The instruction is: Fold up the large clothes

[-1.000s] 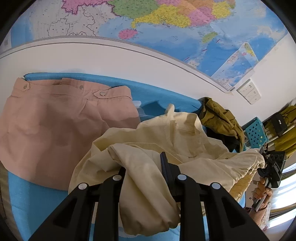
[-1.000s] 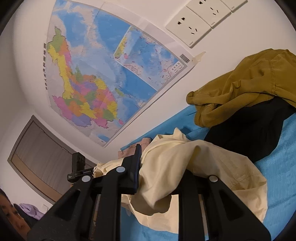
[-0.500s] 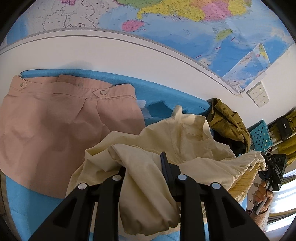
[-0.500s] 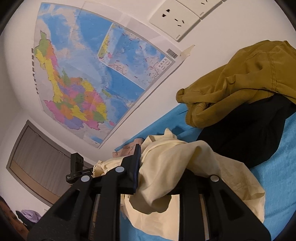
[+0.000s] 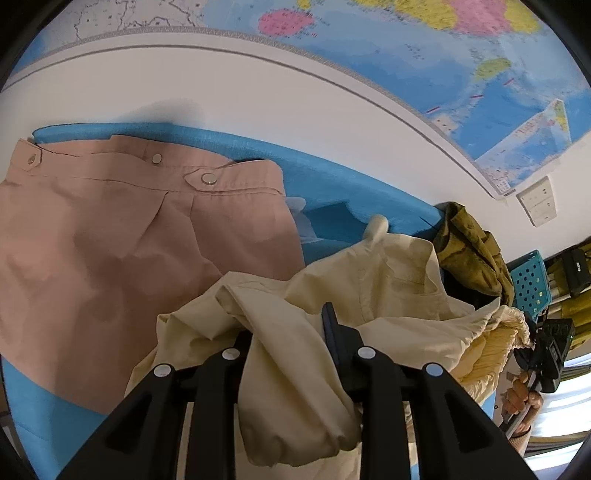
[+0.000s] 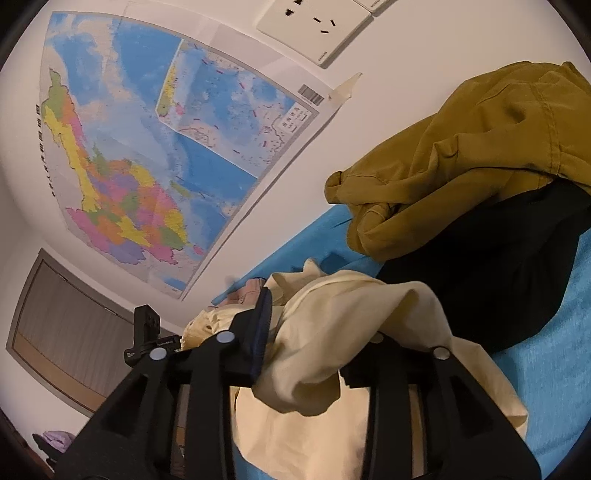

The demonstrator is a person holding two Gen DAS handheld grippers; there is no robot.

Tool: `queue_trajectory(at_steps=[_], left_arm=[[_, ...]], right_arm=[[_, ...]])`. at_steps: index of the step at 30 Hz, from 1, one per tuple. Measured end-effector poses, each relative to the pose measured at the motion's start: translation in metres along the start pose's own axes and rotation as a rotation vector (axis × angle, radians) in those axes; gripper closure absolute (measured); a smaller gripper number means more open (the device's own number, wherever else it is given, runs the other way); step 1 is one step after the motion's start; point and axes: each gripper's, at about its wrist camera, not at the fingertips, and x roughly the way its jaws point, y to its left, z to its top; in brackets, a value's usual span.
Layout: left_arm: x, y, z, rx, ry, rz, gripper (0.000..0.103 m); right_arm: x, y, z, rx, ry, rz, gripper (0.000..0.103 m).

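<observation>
A cream garment (image 5: 388, 280) hangs bunched between my two grippers over the blue bed (image 5: 332, 184). My left gripper (image 5: 286, 325) is shut on a thick fold of it, and cloth spills down over the fingers. In the right wrist view the same cream garment (image 6: 351, 314) drapes across my right gripper (image 6: 321, 321). Its jaws are opening: the left pad's face shows bare and the cloth lies loose between them, hiding the right finger. A hand (image 5: 521, 398) holds the right gripper at the garment's far end.
A pink garment (image 5: 129, 240) with snap buttons lies flat on the left of the bed. An olive garment (image 6: 480, 147) sits on a black one (image 6: 498, 277) by the wall. A blue basket (image 5: 532, 284) stands beyond. A map and a socket (image 6: 317, 26) are on the wall.
Both grippers have sunk toward the bed with the cream garment. The right gripper's jaws have spread wider and the cloth between them has slackened. The left grip looks the same.
</observation>
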Motion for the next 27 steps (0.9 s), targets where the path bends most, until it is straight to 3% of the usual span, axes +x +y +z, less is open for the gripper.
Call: queue_trajectory(at_steps=[3, 5, 7, 9, 11, 15, 20, 23, 25, 27], left_arm=[[0.006, 0.000, 0.004, -0.006, 0.009, 0.004, 0.078], [0.010, 0.002, 0.007, -0.017, 0.018, 0.003, 0.077], [0.014, 0.004, 0.009, -0.023, 0.025, 0.002, 0.077], [0.018, 0.005, 0.012, -0.032, 0.033, 0.004, 0.077], [0.022, 0.008, 0.014, -0.048, 0.042, -0.002, 0.076], [0.026, 0.011, 0.017, -0.061, 0.051, -0.017, 0.074], [0.028, 0.014, 0.018, -0.080, 0.054, -0.049, 0.068], [0.029, 0.012, 0.018, -0.076, 0.052, -0.055, 0.065], [0.029, 0.010, 0.017, -0.074, 0.045, -0.066, 0.061], [0.024, 0.010, 0.015, -0.085, 0.033, -0.115, 0.050]], right_arm=[[0.002, -0.002, 0.001, -0.005, -0.001, -0.013, 0.069], [0.002, -0.004, 0.001, 0.009, -0.007, 0.004, 0.063], [0.000, -0.004, 0.001, 0.012, -0.022, 0.017, 0.048], [-0.002, 0.000, 0.000, -0.003, -0.029, 0.032, 0.043], [-0.007, 0.007, -0.002, -0.013, -0.039, 0.036, 0.032], [-0.015, 0.033, -0.017, -0.106, -0.071, -0.007, 0.024], [-0.019, 0.065, -0.050, -0.223, -0.170, -0.057, 0.024], [0.018, 0.093, -0.074, -0.362, -0.024, -0.019, 0.024], [0.052, 0.111, -0.093, -0.481, 0.067, -0.074, 0.024], [0.082, 0.119, -0.106, -0.544, 0.128, -0.112, 0.024]])
